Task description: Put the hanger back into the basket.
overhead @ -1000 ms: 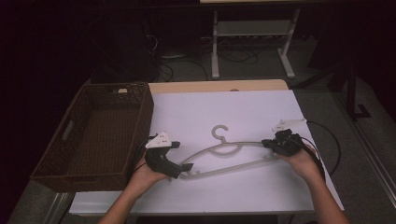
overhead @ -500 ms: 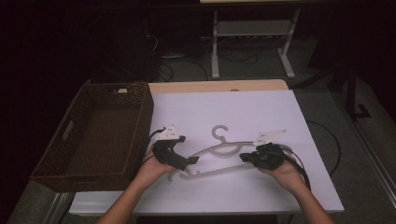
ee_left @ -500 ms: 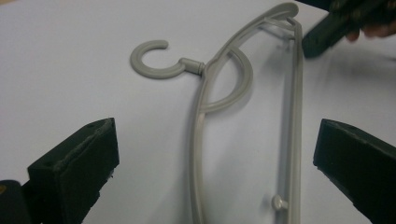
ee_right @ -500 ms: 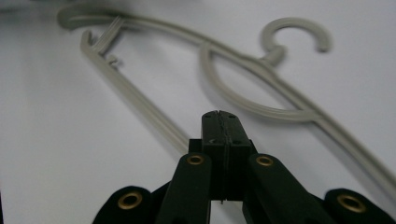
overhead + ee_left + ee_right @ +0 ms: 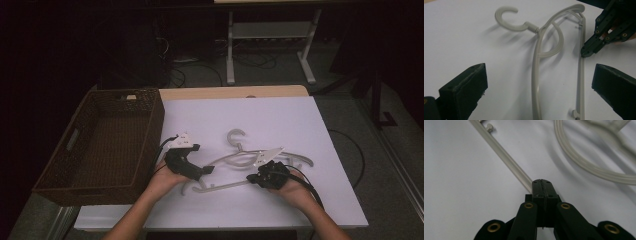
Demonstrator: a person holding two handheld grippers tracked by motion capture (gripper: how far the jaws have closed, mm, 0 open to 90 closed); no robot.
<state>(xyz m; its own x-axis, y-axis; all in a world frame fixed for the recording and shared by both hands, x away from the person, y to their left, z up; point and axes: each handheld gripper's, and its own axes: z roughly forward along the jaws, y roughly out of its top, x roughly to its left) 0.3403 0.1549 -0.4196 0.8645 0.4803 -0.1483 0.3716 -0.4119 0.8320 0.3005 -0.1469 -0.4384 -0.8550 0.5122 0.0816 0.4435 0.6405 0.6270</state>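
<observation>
The left tool (image 5: 536, 92) has its two black jaws standing wide apart, one at the lower left and one at the lower right. Between them a grey plastic hanger (image 5: 535, 75) lies flat on the white bench (image 5: 461, 37); the jaws do not touch it. The hook of the hanger points to the upper left. At the upper right the right tool (image 5: 585, 51) comes in with its jaws pressed together, and its tip is at the straight bar of the hanger.

dark room, white table (image 5: 320, 130), metal stand (image 5: 270, 35) behind.
</observation>
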